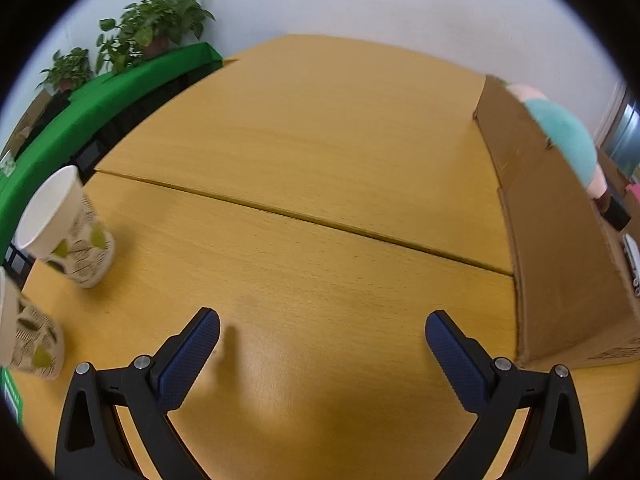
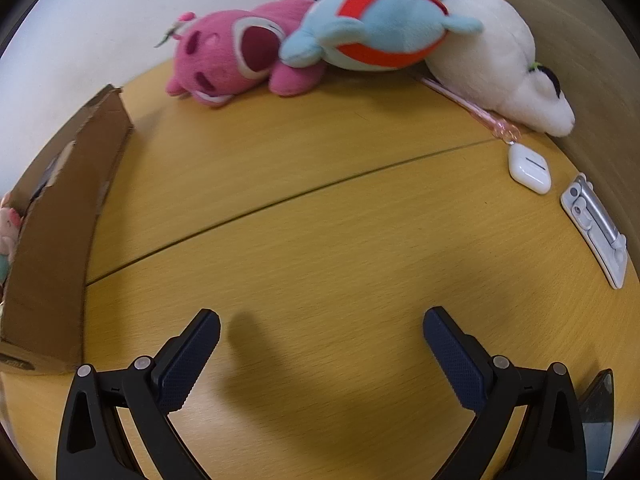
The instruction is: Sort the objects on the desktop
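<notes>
While both grippers hang empty over the wooden desk [image 2: 320,208], neither has committed to a thing, so the step in hand looks like choosing a first pick. Ahead and to the left of the right gripper [image 2: 322,334], whose jaws stand wide with only bare desk between them, the cardboard box [image 2: 60,232] stands upright and already holds soft toys; from the left gripper [image 1: 322,336], equally wide and empty, the same box lies ahead to the right. Far ahead of the right gripper the white plush [image 2: 492,60] lies against the blue plush [image 2: 380,24], which rests on the pink plush [image 2: 236,56]. My judgement: take the top one first, squeezing the body rather than a fin, so the others do not drag. Ahead and left of the left gripper stands a paper cup [image 1: 68,228], with a second paper cup [image 1: 28,336] nearer at the left edge; these crush easily, so a light grip. Right of the right gripper lie a folded phone stand [image 2: 596,228] and, further ahead, a white earbud case [image 2: 529,168], both flat and slippery

Writing: the blue plush's red band carries small white letters, too blurred to read; print on the box's lower edge is likewise illegible
</notes>
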Demonstrator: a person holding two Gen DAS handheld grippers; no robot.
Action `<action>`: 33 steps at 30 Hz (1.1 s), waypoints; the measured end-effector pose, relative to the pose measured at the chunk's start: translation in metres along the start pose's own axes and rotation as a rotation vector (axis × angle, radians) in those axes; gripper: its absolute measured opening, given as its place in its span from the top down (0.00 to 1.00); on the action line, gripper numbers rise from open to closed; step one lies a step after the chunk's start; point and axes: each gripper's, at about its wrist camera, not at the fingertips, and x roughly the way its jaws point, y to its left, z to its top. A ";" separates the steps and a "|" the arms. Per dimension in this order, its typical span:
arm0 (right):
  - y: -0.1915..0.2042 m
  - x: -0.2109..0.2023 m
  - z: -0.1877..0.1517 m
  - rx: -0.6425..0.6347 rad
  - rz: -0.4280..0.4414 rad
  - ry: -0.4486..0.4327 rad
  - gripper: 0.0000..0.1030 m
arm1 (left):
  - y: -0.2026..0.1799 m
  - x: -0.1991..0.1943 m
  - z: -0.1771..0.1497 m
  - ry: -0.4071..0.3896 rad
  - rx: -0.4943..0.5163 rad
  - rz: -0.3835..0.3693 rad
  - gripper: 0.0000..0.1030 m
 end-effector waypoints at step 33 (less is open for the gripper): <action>0.010 0.011 0.009 -0.099 -0.017 -0.087 0.00 | -0.011 0.016 0.011 -0.036 0.043 0.020 0.00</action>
